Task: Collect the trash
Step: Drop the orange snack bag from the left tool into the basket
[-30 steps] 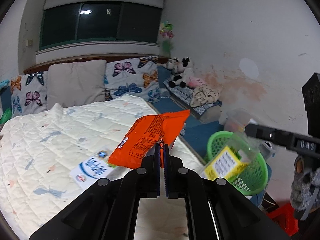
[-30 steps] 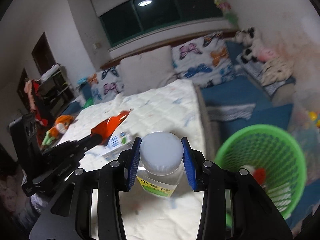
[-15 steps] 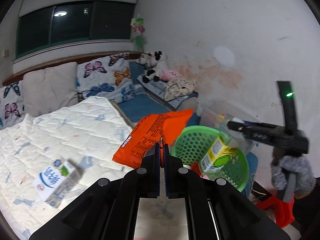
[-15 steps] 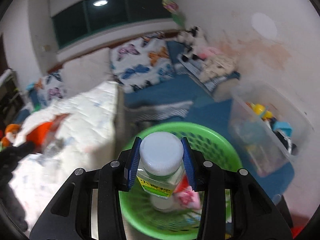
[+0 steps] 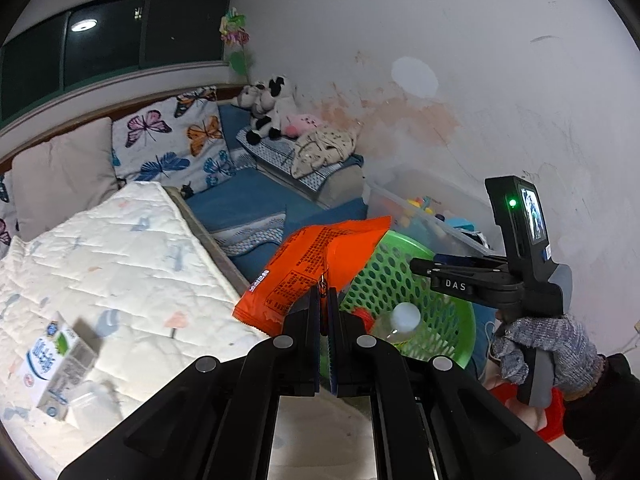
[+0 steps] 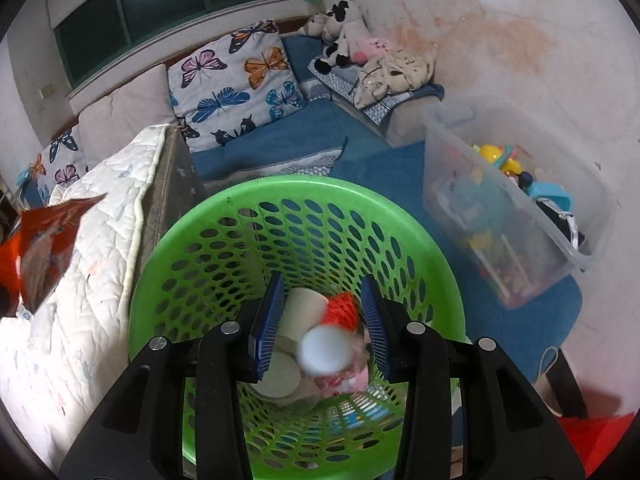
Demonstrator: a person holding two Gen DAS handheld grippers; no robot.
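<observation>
Left gripper (image 5: 325, 300) pinches crinkly orange foil wrapper (image 5: 316, 268). Right gripper (image 6: 322, 312) gapes wide over perforated green plastic basket (image 6: 192, 240); blurry white-capped bottle (image 6: 326, 352) inside. Quilted bed (image 5: 108, 256) beside.

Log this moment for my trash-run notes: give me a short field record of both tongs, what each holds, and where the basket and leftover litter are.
left tongs: shut on orange snack bag
right tongs: open, above green basket
white-capped bottle: blurred, inside basket, apart from the blue pads
basket contents: bottle, paper cups, other litter
litter left: milk carton on bed quilt
basket position: beside the bed
</observation>
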